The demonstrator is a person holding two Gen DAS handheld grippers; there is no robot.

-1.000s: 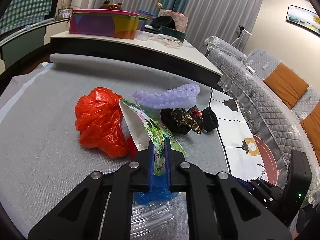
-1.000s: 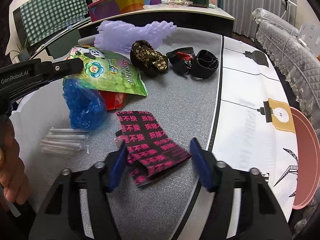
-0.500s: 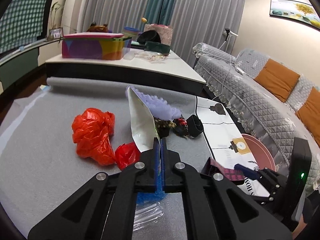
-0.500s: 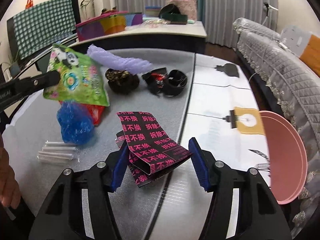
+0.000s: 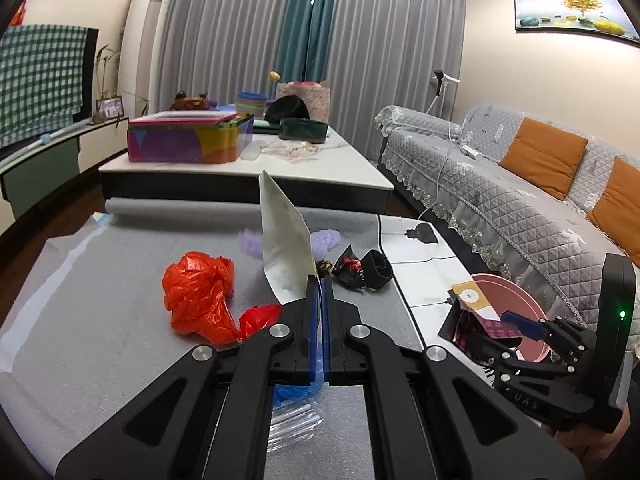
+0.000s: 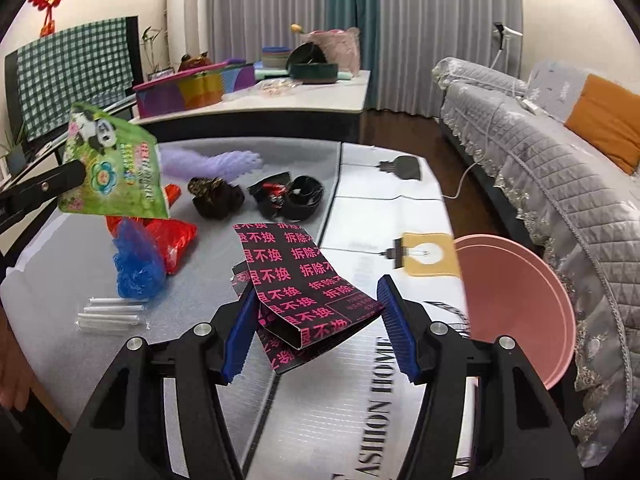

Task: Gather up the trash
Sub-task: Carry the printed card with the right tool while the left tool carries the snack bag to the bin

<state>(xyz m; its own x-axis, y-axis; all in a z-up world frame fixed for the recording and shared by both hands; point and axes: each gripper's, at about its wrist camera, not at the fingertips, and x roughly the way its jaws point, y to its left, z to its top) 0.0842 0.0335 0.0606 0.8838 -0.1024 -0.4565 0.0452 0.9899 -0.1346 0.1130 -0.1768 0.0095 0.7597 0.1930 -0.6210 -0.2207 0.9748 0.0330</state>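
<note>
covering the table, grey mat [image 5: 100, 304]; left tool [image 5: 320, 292] clenching snack bag [image 5: 286, 248], right tool [image 6: 316, 320] gripping black wrapper [image 6: 304, 280].

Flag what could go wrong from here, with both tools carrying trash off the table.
1. The left tool pinches only the bottom edge of the green panda snack bag, which stands tall above it, so it could swing or slip free.
2. The black wrapper with pink lettering in the right tool is bent and sagging, so it might slide out.
3. The pink basin sits off the table's edge; a drop could miss it.
</note>
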